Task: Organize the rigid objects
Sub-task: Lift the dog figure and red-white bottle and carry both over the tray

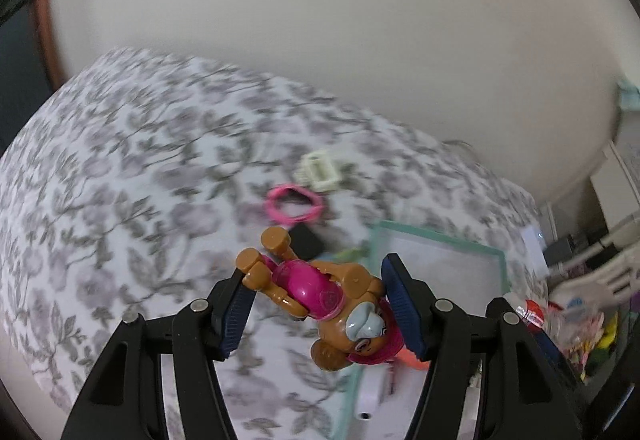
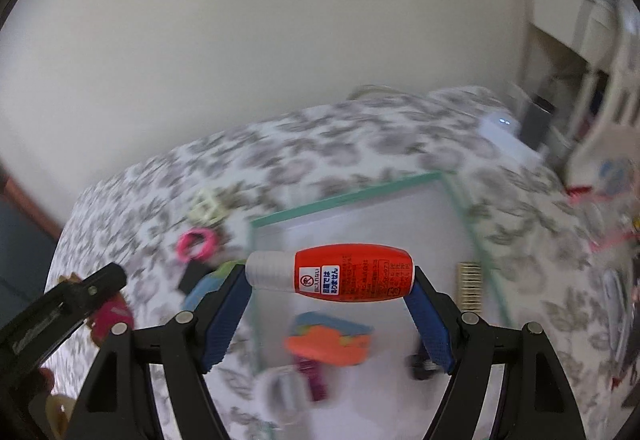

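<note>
The toy dog (image 1: 316,294), brown with a pink vest and pink cap, hangs clamped in the left gripper (image 1: 316,304), its jaws set fairly wide with the blue pads (image 1: 236,314) pressing its hind leg at 9 o'clock and its head at 3 o'clock. It is held in the air above the near left edge of the tray (image 1: 436,240), legs pointing toward 11 o'clock.

In the left wrist view, one pink ring (image 1: 294,203) lies on the bedspread (image 1: 120,159) at 12 o'clock from the toy, with one cream clip (image 1: 318,169) just beyond it and one black block (image 1: 306,242) between ring and toy.

The right gripper (image 2: 330,304) is clenched on one red bottle (image 2: 340,272), which lies crosswise between the pads, white cap toward 9 o'clock, printed label facing the camera. It is held above the tray (image 2: 352,195), a white-floored one with a green rim. Inside, blurred, lie an orange and blue piece (image 2: 332,344), a magenta item (image 2: 312,380) and a barcode label (image 2: 470,286) at 3 o'clock. The left gripper's black arm shows at 8 o'clock.

The surface is a white cover with grey leaf print, set against a plain cream wall (image 2: 240,39). White furniture (image 2: 580,39) stands at 2 o'clock, and one small white device (image 2: 504,135) with two lit dots rests on the far corner.
</note>
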Tool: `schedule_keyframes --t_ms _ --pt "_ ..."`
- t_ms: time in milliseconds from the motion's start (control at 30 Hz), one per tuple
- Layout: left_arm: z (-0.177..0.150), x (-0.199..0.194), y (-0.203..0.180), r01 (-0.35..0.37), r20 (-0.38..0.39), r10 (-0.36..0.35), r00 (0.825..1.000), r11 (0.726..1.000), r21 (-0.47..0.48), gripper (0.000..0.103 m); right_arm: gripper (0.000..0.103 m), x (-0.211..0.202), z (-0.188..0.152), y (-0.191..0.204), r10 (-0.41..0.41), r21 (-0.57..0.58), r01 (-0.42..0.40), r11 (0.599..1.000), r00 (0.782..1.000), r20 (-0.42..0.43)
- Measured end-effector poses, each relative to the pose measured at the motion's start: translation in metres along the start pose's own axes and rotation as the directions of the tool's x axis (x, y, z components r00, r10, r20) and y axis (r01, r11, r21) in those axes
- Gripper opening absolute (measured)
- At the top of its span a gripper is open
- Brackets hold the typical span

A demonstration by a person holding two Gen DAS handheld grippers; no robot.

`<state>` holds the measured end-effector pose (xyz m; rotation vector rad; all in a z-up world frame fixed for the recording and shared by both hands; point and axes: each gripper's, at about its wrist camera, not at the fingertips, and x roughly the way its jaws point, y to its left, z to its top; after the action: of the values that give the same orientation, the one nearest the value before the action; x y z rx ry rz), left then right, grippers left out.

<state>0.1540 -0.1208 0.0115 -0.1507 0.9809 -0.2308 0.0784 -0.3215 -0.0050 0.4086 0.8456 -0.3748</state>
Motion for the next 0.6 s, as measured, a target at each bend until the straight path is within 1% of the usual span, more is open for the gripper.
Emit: schedule_keyframes --t_ms 100,200,267,300,433,500,600 --pt "-0.007 0.003 -0.025 0.019 -0.012 -0.019 1.0 0.998 0.057 0.065 0.08 0.0 0.004 -0.029 -0.048 0.052 0.048 0.997 0.999 -0.001" --pt "-0.016 0.01 -0.048 0.051 -0.048 -0.046 0.998 0.993 0.103 0.065 0.08 0.002 0.005 -0.049 -0.089 0.082 0.089 0.993 0.996 -0.004" --pt "-0.019 0.019 -0.065 0.051 -0.065 -0.042 0.997 0.989 0.14 0.065 0.08 0.004 0.004 -0.057 -0.109 0.086 0.11 0.99 0.994 -0.008" --pt "-0.019 0.023 -0.071 0.045 -0.073 -0.035 0.997 0.988 0.146 0.065 0.08 0.005 0.003 -0.061 -0.116 0.086 0.117 0.989 0.993 -0.012" --pt "-0.019 0.039 -0.087 0.06 -0.117 -0.043 0.992 0.988 0.141 0.065 0.08 0.015 0.002 -0.069 -0.118 0.105 0.121 0.987 0.992 -0.036" --pt "-0.021 0.046 -0.094 0.054 -0.126 -0.036 0.991 0.988 0.143 0.065 0.08 0.02 0.0 -0.069 -0.104 0.109 0.109 0.988 0.993 -0.047" --pt "-0.024 0.056 -0.096 0.052 -0.137 -0.033 0.99 0.99 0.132 0.065 0.08 0.03 -0.002 -0.068 -0.117 0.096 0.124 0.988 0.991 -0.07"
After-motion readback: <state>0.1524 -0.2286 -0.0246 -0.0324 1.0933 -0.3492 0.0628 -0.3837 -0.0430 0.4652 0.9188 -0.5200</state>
